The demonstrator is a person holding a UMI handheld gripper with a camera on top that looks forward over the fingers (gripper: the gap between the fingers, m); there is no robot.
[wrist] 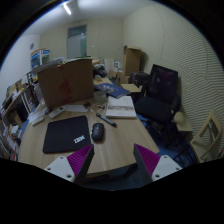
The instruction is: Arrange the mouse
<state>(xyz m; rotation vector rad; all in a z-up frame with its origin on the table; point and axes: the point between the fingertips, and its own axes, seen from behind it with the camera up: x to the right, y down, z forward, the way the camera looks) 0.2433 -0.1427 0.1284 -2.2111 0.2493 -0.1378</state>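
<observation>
A black mouse lies on the wooden table, just right of a black mouse pad. My gripper hovers above the table's near edge, with the mouse a fair way ahead of the fingers and slightly left. The fingers with their magenta pads stand wide apart with nothing between them.
A large cardboard box stands at the back left of the table. A notebook or stack of papers lies behind the mouse. A black chair stands to the right. Clutter fills the far end.
</observation>
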